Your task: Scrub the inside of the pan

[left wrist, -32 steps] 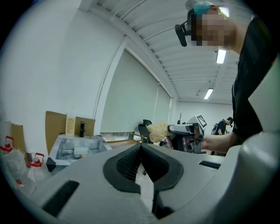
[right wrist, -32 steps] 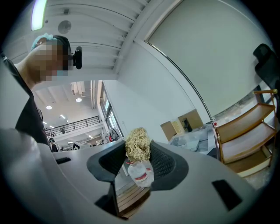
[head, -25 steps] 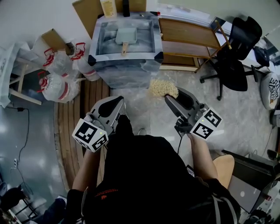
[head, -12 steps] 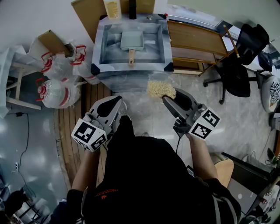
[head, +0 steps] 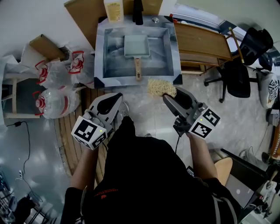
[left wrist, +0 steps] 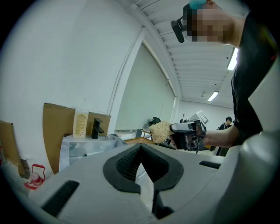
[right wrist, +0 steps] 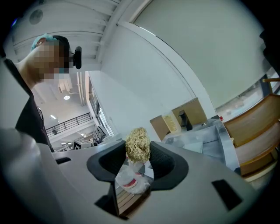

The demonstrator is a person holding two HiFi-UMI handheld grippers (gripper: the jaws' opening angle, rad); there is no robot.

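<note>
A rectangular pan (head: 136, 45) with a wooden handle (head: 138, 69) lies inside the foil-lined sink (head: 103, 57) at the top of the head view. My right gripper (head: 169, 98) is shut on a tan fibrous scrubber (head: 162, 87), held in the air just short of the sink's near right corner. In the right gripper view the scrubber (right wrist: 138, 145) sits pinched between the dark pads. My left gripper (head: 117, 98) hangs shut and empty below the sink's near left corner. In the left gripper view its jaws meet, and the right gripper (left wrist: 188, 134) with the scrubber (left wrist: 160, 130) shows beyond.
A black faucet (head: 138, 11) and a yellow bottle (head: 113, 8) stand behind the sink. Tied plastic bags (head: 54, 94) lie on the floor at left. A wooden rack (head: 201, 41) and a black office chair (head: 239, 65) stand at right. Cardboard leans against the wall.
The sink and pan have come nearer and lower in the head view as the person steps toward them. Both grippers keep their poses, the right still holding the scrubber.
</note>
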